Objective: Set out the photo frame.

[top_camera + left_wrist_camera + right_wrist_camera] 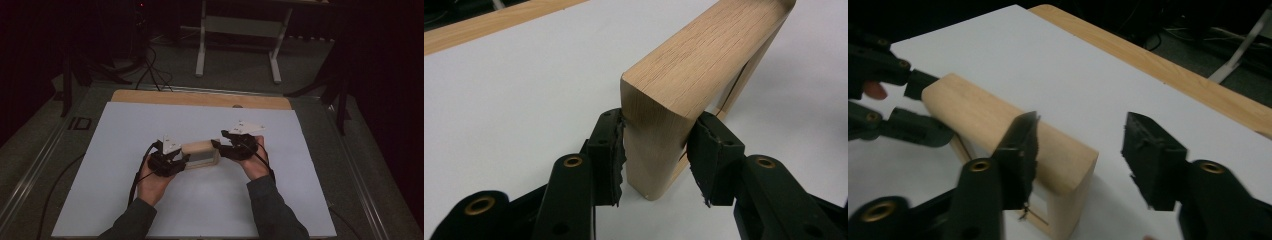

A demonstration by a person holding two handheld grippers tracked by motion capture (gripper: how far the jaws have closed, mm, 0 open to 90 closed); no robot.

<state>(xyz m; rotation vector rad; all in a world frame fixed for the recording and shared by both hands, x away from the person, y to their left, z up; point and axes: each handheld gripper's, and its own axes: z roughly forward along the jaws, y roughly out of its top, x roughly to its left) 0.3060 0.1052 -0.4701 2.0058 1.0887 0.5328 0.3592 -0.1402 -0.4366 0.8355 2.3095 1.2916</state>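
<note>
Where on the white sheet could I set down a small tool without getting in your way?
The white sheet is bare between the wooden frame and the table's wooden far edge, and along both sides. It is crowded mid-sheet, where the left gripper clamps the frame and the right gripper stands open.

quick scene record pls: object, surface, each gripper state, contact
object: wooden frame, open rectangle, standing on edge
surface: white sheet over a wooden table
left gripper: jaws shut on one end of the wooden frame, pads pressing both faces
right gripper: jaws open at the other end, pads off the wood
held by: left gripper alone
</note>
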